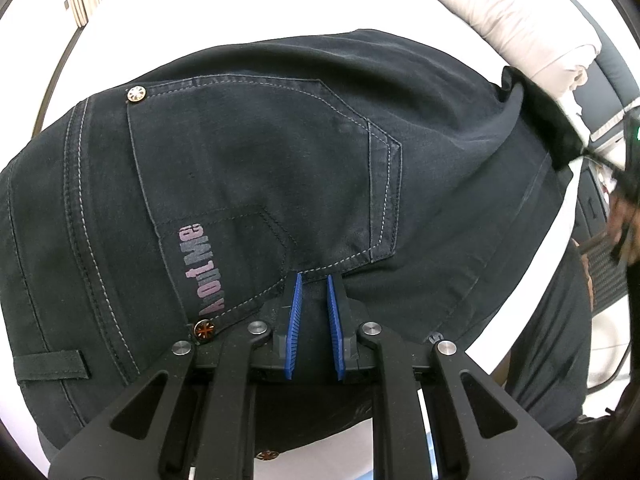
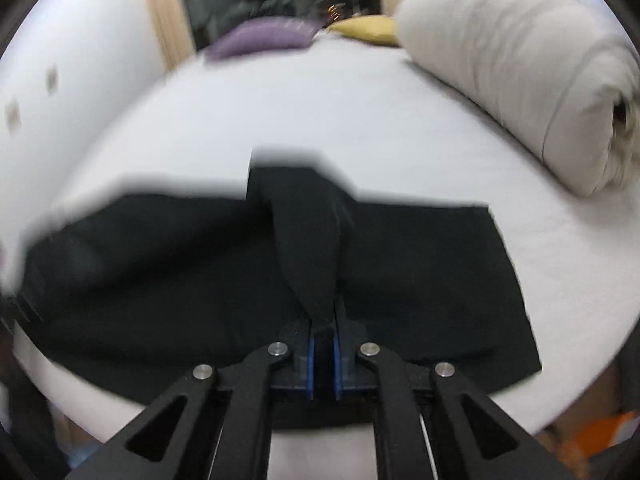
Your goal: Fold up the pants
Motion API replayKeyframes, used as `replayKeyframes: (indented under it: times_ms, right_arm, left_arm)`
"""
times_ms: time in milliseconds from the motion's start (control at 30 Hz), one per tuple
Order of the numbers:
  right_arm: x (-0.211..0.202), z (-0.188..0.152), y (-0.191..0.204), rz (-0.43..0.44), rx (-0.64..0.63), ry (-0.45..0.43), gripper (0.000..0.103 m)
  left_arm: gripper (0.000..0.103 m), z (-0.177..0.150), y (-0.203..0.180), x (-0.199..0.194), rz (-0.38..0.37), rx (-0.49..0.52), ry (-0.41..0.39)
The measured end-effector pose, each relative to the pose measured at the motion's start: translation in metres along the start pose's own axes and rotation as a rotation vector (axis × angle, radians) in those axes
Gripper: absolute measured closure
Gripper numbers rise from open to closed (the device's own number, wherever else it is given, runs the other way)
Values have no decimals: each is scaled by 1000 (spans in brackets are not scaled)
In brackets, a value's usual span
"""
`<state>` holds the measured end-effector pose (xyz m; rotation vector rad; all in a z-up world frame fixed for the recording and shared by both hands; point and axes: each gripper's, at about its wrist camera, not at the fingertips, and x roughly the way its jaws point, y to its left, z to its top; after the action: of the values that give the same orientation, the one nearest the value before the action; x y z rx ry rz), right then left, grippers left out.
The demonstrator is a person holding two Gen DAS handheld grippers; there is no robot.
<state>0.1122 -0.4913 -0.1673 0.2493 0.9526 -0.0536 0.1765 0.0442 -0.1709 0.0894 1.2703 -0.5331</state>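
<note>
Dark navy pants (image 1: 260,168) lie on a white bed, back pocket with pink lettering and rivets facing up in the left wrist view. My left gripper (image 1: 314,280) sits at the pocket's lower edge with a fold of the fabric between its blue pads (image 1: 295,320), jaws narrowly apart. In the right wrist view the pants (image 2: 160,272) spread across the bed, blurred. My right gripper (image 2: 323,316) is shut on a raised fold of the pants (image 2: 308,240) that stands up from the cloth.
A rolled cream blanket (image 2: 520,80) lies on the bed's right side. A purple pillow (image 2: 260,40) and a yellow pillow (image 2: 368,28) sit at the far end. The white bed sheet (image 2: 320,112) stretches beyond the pants. The other hand and gripper show at the right edge (image 1: 624,208).
</note>
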Motion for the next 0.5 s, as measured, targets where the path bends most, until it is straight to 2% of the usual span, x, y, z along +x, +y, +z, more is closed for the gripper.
replayKeyframes:
  times_ms: [67,100,133,167,200,233,267,300,367,433,500]
  right_arm:
    - [-2,39,-39,69,152,-24,95]
    - [4,57,-60,74,240,-40,93]
    - [11,73,-88,67,362,-55,84]
    - [17,85,-117,19,468,-65,44]
    - [21,98,-141,-188,525,-44,26]
    - [18,104,-148,-315,525,-43,27]
    - [8,108,-146,-365,487,-76,28]
    - [-6,110,-138,-334,416,-129,24]
    - [-30,95,-117,-347,321,-197,20]
    - [-35,69,-113,-241,363,-177,21]
    - [-28,28,-120,-55,527,-120,27]
  left_arm:
    - [90,1,1,0,-1,0,2]
    - [90,1,1,0,1,2,4]
    - [90,2,1,0,3,3,6]
    - [90,3,0,0,5,6,8]
    - [90,4,0,0,7,8,10]
    - [90,5,-1,0,9,11,12]
    - [90,5,-2,-1,10,8,11]
    - [90,5,-2,0,8,3,8]
    - [90,5,-2,1,9,-4,3]
    - [90,5,-4,1,16,7,4]
    - [90,5,-6,1,19,15,7]
